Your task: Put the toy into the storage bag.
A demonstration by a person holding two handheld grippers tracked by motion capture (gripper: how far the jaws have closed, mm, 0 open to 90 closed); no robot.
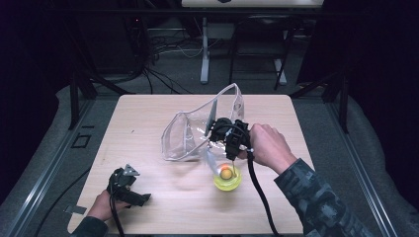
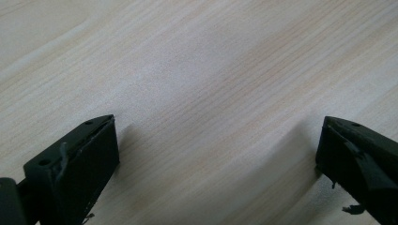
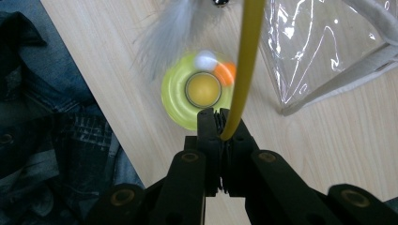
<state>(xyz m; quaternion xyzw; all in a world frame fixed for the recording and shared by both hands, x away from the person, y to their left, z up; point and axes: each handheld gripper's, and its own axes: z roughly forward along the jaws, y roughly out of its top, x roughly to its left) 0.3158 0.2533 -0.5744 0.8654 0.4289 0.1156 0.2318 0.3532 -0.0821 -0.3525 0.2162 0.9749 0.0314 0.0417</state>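
Note:
A yellow-green disc toy (image 1: 227, 178) with an orange ball at its centre sits on the wooden table (image 1: 148, 113), right of the middle. The disc (image 3: 177, 101) lies just beyond my right gripper (image 3: 220, 123), which is shut on a thin yellow stick (image 3: 245, 61) rising out of the top of the right gripper view. A grey feather (image 3: 169, 28) hangs blurred above the disc. In the high view my right gripper (image 1: 228, 141) hovers between the disc and a clear plastic bag (image 1: 190, 133). My left gripper (image 1: 130, 189) rests open at the front left, with bare wood between its fingers (image 2: 77, 164).
The clear bag (image 3: 324, 47) with grey trim lies close on the right in the right gripper view. A denim-clad lap (image 3: 51, 136) shows past the table's edge. Table legs and cables (image 1: 163, 49) stand on the floor beyond the far edge.

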